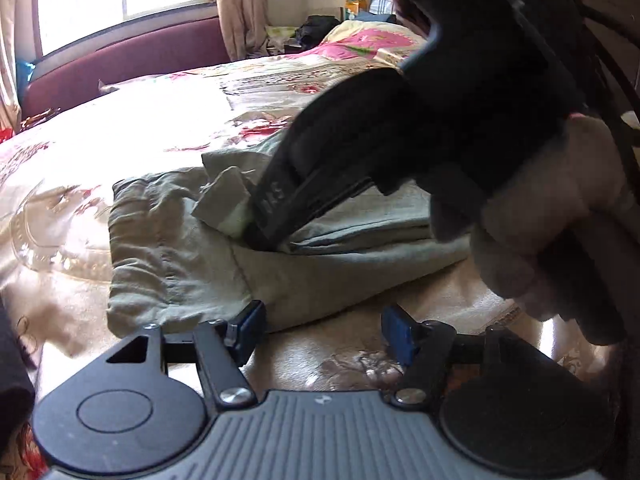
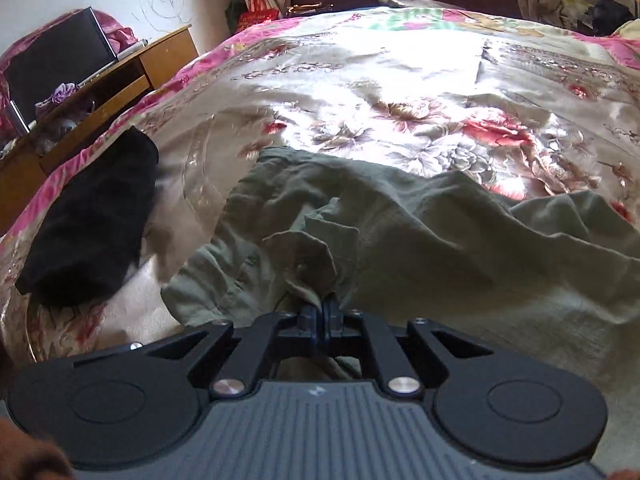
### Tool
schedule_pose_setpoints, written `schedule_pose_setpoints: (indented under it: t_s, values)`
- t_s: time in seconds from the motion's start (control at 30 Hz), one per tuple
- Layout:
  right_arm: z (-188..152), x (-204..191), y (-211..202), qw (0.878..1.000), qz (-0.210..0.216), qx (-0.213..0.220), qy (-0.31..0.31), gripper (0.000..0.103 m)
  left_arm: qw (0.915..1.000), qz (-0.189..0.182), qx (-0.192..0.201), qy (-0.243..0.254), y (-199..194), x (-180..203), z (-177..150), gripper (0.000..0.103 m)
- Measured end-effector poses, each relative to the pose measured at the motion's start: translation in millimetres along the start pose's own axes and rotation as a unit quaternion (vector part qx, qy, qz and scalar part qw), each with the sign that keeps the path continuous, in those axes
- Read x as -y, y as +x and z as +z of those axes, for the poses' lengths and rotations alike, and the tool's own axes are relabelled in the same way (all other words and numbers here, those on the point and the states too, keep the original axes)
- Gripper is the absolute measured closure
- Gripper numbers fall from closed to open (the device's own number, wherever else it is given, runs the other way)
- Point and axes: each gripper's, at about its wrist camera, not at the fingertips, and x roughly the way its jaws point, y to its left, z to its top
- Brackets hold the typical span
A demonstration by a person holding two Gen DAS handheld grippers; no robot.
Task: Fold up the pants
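Olive-green pants [image 1: 180,256] lie partly folded on the floral bedspread [image 1: 120,140]. My left gripper [image 1: 324,330] is open just in front of their near edge, and only bedspread shows between its blue pads [image 1: 250,326]. A hand [image 1: 540,240] holds my right gripper [image 1: 264,232], which comes down from the upper right with its tips in a fold of the cloth. In the right wrist view the right gripper [image 2: 322,306] is shut on a bunched piece of the pants [image 2: 400,232], pulling the fabric into creases.
A black folded garment [image 2: 92,220] lies on the bed to the left of the pants. Past the bed's left edge stands a wooden desk [image 2: 120,76] with clutter. A maroon headboard [image 1: 120,64], curtains and a bright window are at the far side.
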Motion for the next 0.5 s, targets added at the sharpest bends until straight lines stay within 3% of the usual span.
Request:
schedule_pose_setpoints:
  t_s: [0.23,0.33,0.5]
  values:
    - [30.0,-5.7,-16.9,0.999,-0.013,0.039,0.008,0.098,0.9996,0.003,0.022,-0.018,0.1,-13.4,3.8,0.025]
    - [33.9,-28.1,-13.0,0.997,-0.001,0.058,-0.042,0.098,0.9994,0.003,0.027,-0.021,-3.9,-18.4,1.0,0.025]
    - [20.4,-53.4,-1.6,0.994,0.045,0.037,-0.090,0.098,0.9997,-0.001,0.022,-0.012,-7.8,-15.5,-3.4,0.025]
